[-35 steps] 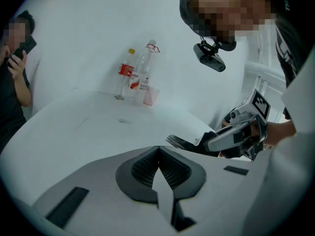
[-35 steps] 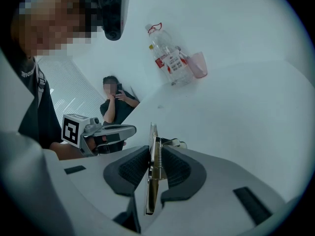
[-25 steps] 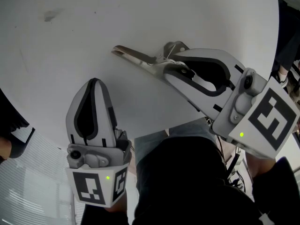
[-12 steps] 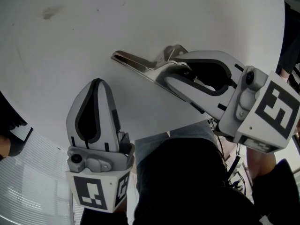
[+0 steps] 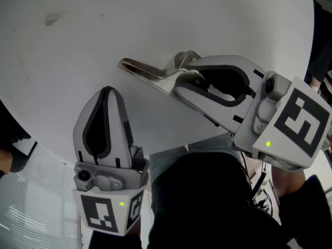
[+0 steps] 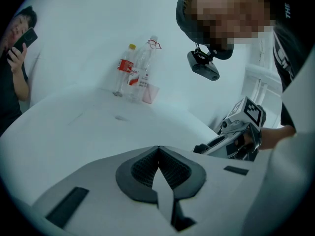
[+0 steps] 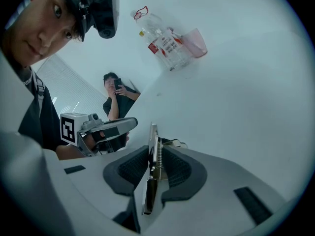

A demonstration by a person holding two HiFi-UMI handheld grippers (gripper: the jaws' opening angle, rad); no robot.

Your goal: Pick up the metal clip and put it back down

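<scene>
Two bottles (image 6: 141, 70), gripper views only; right hand-held gripper (image 5: 184, 77) grasping metal clip (image 5: 142, 69), left hand-held gripper (image 5: 105, 91) clenched

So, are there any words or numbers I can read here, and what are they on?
No text reads clearly.
Bottle labels: red and white, print too small to read.
Print on the person's dark top: cut off at the edge, unreadable.
Marker cubes: black-and-white squares, no words.
Metal clip: no writing visible.
</scene>
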